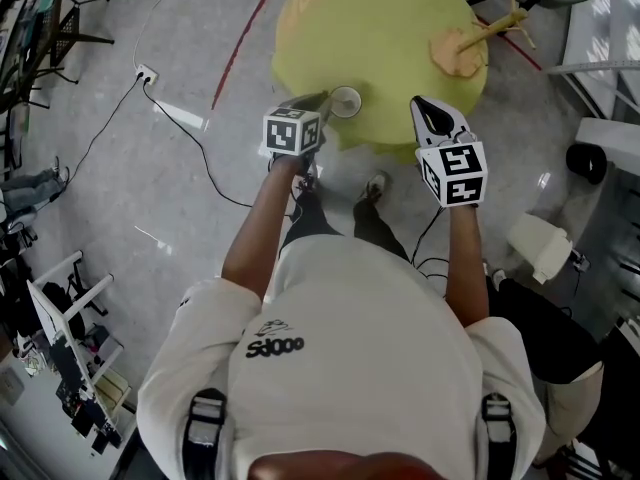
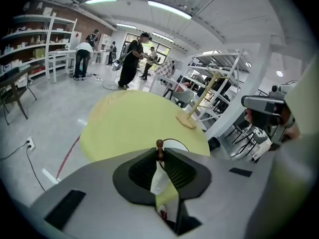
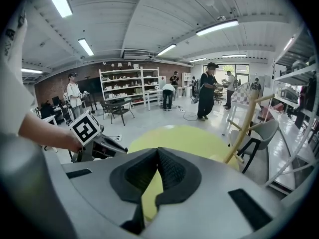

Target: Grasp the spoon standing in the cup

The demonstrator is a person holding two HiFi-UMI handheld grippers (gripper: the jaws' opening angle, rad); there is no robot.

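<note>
A white cup stands at the near edge of the round yellow table. In the left gripper view the spoon rises from the cup, and its thin handle with a brown knob on top sits pinched between the ribbed pads. My left gripper is shut on that handle, and in the head view its jaws reach the cup from the left. My right gripper hovers over the table's near edge to the right of the cup. Its jaws are shut with nothing between them.
A wooden stand on a flat base lies at the table's far right. A cable runs to a floor socket at the left. A grey chair and metal shelving stand to the right. Several people stand far off.
</note>
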